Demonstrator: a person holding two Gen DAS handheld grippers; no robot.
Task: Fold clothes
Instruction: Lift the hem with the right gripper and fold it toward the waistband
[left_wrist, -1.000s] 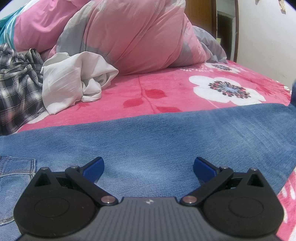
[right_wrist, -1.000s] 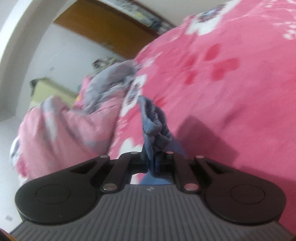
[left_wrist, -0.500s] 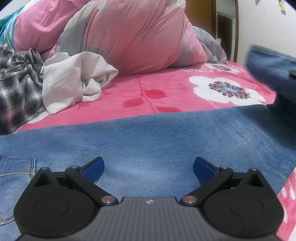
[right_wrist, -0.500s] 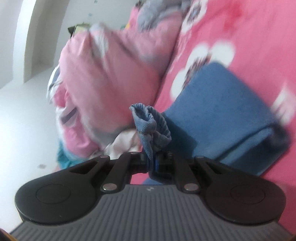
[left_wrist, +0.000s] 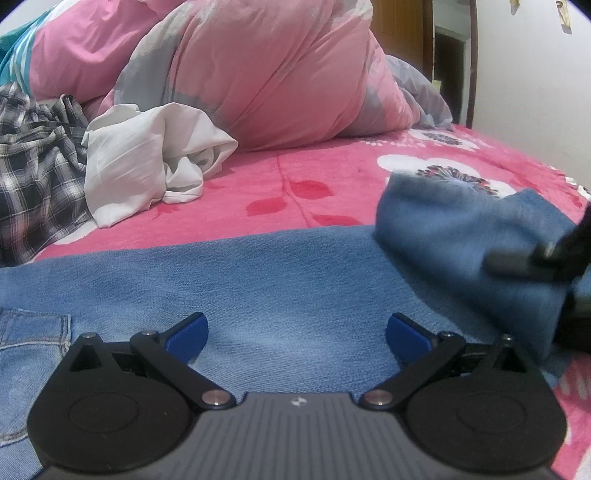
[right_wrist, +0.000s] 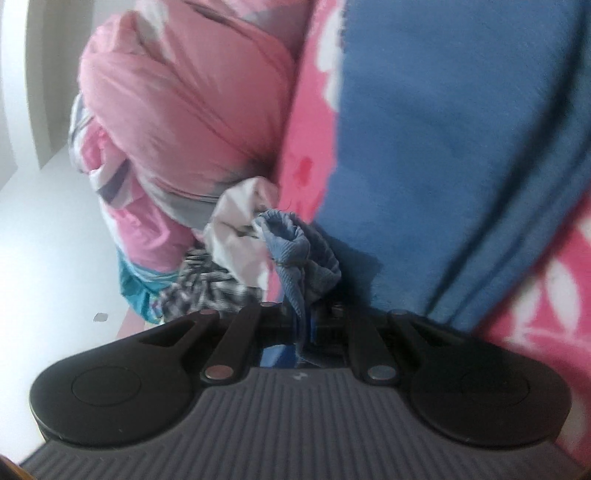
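Note:
Blue jeans lie flat across the pink flowered bed. My left gripper is open just above the denim, blue pads apart, nothing between them. At the right of the left wrist view, my right gripper appears blurred, carrying the jeans' leg end folded back over the rest. In the right wrist view my right gripper is shut on a bunched fold of denim, and the jeans spread beyond it.
A white garment and a plaid shirt lie crumpled at the back left. A big pink and grey duvet is heaped behind them. The pink bedspread runs to a white wall at the right.
My right gripper has swung the jeans' leg end in from the right and down over the spread denim. The left gripper has stayed still and open.

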